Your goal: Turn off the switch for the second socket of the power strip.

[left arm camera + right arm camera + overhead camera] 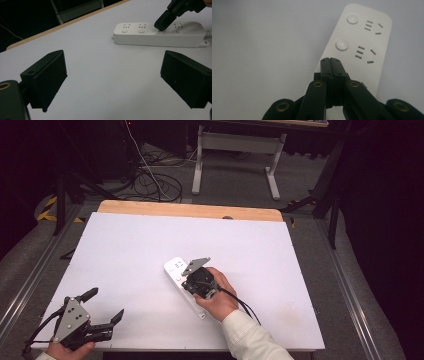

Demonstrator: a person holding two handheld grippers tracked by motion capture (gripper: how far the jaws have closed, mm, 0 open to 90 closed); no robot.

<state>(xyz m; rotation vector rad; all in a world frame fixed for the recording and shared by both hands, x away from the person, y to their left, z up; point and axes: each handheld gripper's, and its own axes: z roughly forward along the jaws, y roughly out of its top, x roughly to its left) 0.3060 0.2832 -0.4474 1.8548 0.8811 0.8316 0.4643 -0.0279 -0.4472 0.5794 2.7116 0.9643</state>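
Fingertips of the right gripper [330, 61] are pressed together with nothing between them, their tip set down on the top face of the white power strip [364, 37], apparently on a switch button. Two more round buttons [342, 45] lie ahead along the strip's long axis, which runs away from the jaws toward the far side of the white table [130, 250]. Pressing on likely means sliding forward along that line. Well apart at the near left corner, the left gripper [102, 309] hangs with jaws spread wide and empty.
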